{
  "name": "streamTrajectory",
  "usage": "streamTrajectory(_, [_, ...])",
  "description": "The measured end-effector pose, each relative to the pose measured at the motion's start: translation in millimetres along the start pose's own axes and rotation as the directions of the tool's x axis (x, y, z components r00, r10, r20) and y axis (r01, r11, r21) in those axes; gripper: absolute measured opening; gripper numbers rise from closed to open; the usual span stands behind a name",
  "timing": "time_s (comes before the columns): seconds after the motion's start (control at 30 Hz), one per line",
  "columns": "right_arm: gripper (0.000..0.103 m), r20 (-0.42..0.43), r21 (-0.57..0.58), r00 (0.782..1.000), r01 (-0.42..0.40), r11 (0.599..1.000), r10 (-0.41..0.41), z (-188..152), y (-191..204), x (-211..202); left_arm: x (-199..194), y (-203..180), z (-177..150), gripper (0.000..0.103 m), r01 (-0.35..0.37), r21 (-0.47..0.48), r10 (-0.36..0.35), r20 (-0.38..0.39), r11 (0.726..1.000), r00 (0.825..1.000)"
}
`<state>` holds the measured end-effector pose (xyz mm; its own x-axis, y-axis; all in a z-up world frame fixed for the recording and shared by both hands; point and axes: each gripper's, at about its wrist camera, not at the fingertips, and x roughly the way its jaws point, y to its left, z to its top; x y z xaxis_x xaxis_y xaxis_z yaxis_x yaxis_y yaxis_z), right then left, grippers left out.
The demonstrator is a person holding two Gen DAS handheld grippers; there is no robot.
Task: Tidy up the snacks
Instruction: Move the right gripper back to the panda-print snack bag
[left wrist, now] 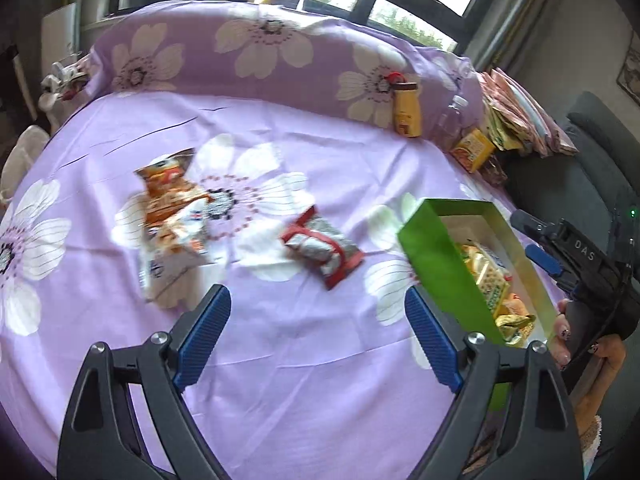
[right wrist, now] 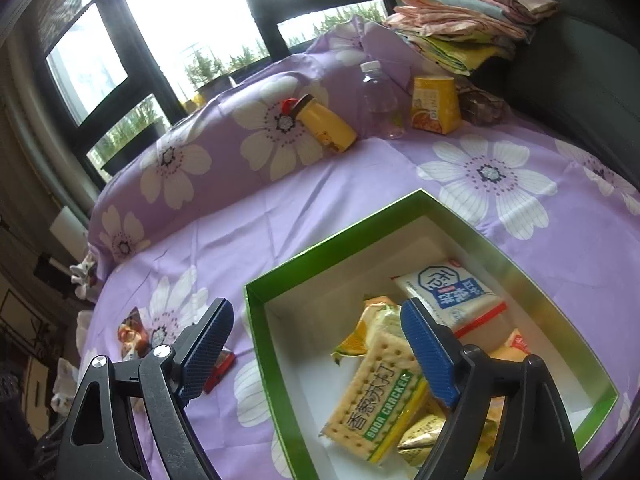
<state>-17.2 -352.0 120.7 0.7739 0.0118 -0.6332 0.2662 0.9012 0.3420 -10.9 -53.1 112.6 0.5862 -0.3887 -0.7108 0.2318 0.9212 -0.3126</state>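
Note:
A green box point(left wrist: 432, 256) with a white inside stands on the purple flowered cloth point(left wrist: 304, 360) at the right; it also shows in the right wrist view point(right wrist: 260, 320). It holds several snack packs, among them a soda cracker pack point(right wrist: 376, 392) and a white and blue pack point(right wrist: 448, 292). On the cloth lie a grey pack with red trim point(left wrist: 320, 246) and a pile of orange and white packs point(left wrist: 172, 216). My left gripper point(left wrist: 318, 336) is open and empty above the cloth. My right gripper point(right wrist: 316, 344) is open and empty over the box's left wall.
A yellow bottle point(right wrist: 326, 124), a clear plastic bottle point(right wrist: 378, 100) and a yellow carton point(right wrist: 434, 104) stand along the raised fold at the back. Folded cloths point(right wrist: 468, 20) are stacked at the far right by a dark sofa. Windows are behind.

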Motion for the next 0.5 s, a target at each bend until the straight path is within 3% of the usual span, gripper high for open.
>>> streamTrajectory(0.13, [0.086, -0.004, -0.054, 1.0, -0.01, 0.998, 0.009, -11, 23, 3, -19, 52, -18, 0.092, -0.063, -0.093, 0.065, 0.021, 0.994, 0.998])
streamTrajectory(0.2, [0.086, 0.0, -0.087, 1.0, -0.014, 0.996, 0.014, -17, 36, 4, -21, 71, -27, 0.101, -0.075, -0.126, 0.08, 0.03, 0.989, 0.996])
streamTrajectory(0.37, [0.086, -0.005, -0.178, 1.0, -0.023, 0.984, 0.023, -35, 71, 8, -8, 106, -36, 0.101, -0.108, -0.193, 0.108, -0.011, 0.975, 0.994])
streamTrajectory(0.5, [0.088, -0.038, -0.235, 0.996, -0.089, 0.968, 0.082, -52, 102, 14, -2, 120, -35, 0.101, -0.162, -0.214, 0.156, -0.042, 0.963, 0.987])
